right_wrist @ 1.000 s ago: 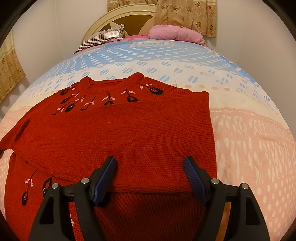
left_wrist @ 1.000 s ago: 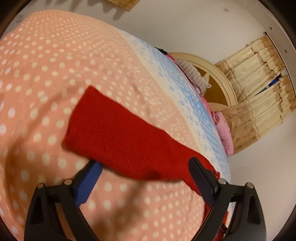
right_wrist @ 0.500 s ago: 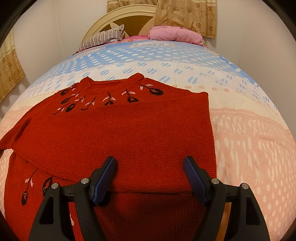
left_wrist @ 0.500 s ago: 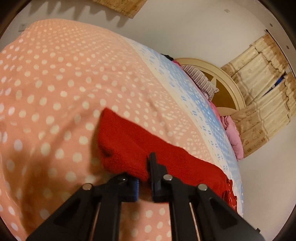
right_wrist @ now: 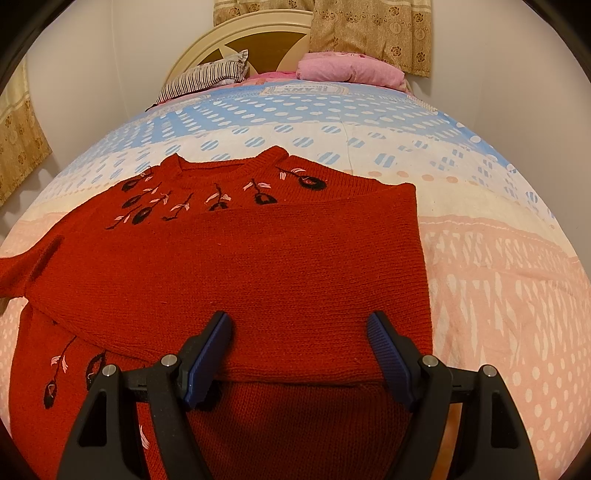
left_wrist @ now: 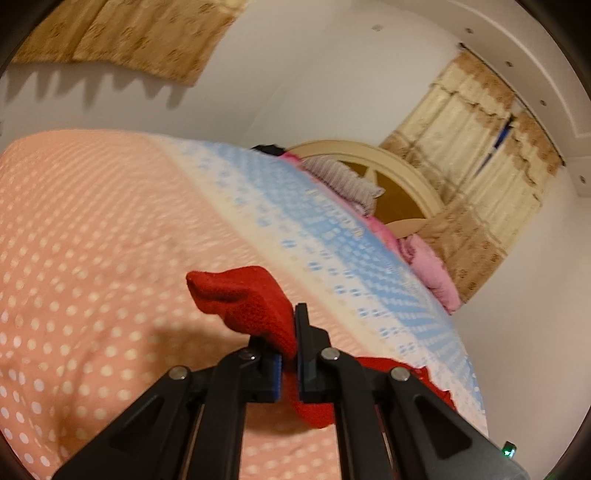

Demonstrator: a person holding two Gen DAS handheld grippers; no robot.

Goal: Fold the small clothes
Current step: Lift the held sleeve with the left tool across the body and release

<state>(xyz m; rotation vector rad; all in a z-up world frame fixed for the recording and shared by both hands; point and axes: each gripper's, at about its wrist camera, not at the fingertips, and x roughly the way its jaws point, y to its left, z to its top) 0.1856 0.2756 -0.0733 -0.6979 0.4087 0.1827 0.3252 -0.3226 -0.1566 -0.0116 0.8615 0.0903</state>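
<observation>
one red sweater (right_wrist: 236, 266) lies spread on the bed (right_wrist: 491, 266), roughly in the middle of the dotted cover, its neckline toward the headboard (right_wrist: 258, 37). one sleeve is folded across the sweater's chest, so only a strip of the black and pink flower stitching shows above it, and a second patch of flowers shows at the sweater's lower left.

two grippers are in play. the right gripper (right_wrist: 299, 328) hangs just over the sweater's lower part with its fingers wide apart and nothing between them; the folded sleeve's cuff edge lies below. the left gripper (left_wrist: 290, 343) has its fingers closed tight on the sweater's other sleeve (left_wrist: 251, 302), whose end sticks up past the fingers, lifted clear of the pink part of the cover. that picture is blurred.

beyond the sweater, against the headboard, there is one striped pillow (right_wrist: 203, 77) and one pink bundle (right_wrist: 351, 70). curtains (right_wrist: 369, 29) hang behind the headboard.
</observation>
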